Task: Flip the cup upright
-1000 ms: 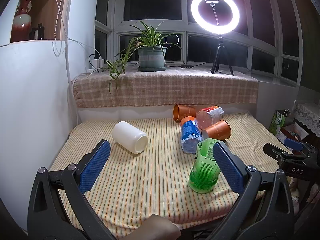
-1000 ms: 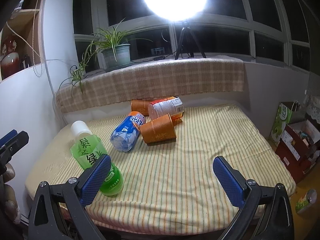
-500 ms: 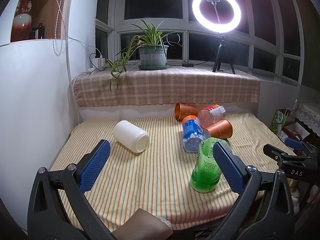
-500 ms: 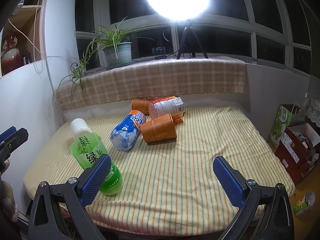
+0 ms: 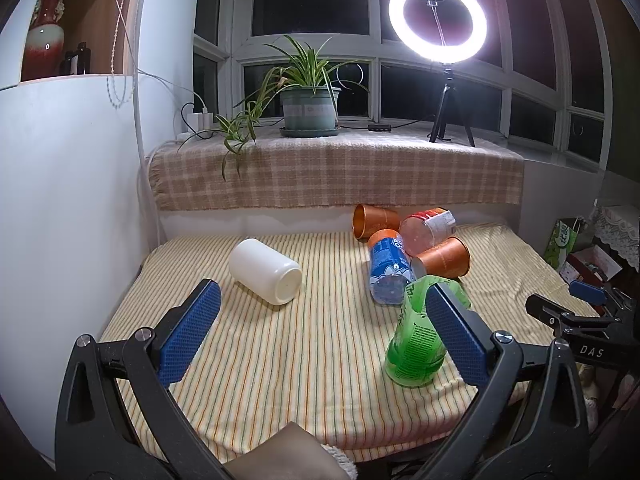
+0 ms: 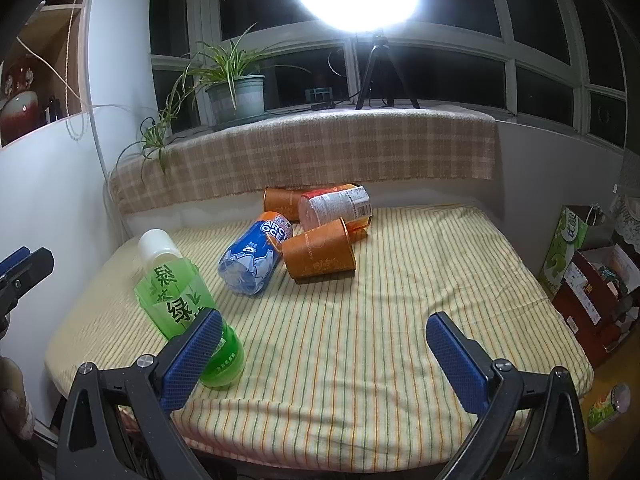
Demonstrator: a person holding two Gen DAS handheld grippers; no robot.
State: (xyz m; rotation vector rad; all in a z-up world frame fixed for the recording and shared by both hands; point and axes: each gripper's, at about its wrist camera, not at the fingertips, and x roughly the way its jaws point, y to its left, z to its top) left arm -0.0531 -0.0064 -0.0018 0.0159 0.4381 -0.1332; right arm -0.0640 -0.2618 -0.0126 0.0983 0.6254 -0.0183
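Note:
Two orange cups lie on their sides on the striped table cloth (image 5: 280, 360): one at the front (image 5: 444, 256) (image 6: 320, 254), one behind it (image 5: 374, 220) (image 6: 280, 202). A red and white cup (image 5: 426, 228) (image 6: 336, 208) lies between them. My left gripper (image 5: 320, 300) hovers open over the near left of the table, well short of the cups. Over the near right, my right gripper (image 6: 324, 328) is open and empty too. Its fingertips (image 5: 580, 308) show at the right edge of the left wrist view.
A white jar (image 5: 266, 270), a blue bottle (image 5: 388, 272) and a green bottle (image 5: 416, 336) also lie on the cloth. The green bottle is partly behind a finger in both views. A potted plant (image 5: 310, 108) and ring light (image 5: 438, 20) stand on the sill. Boxes (image 6: 588, 280) sit on the floor at right.
Both views have drifted only slightly. Nothing on the table has moved, and both grippers stay open.

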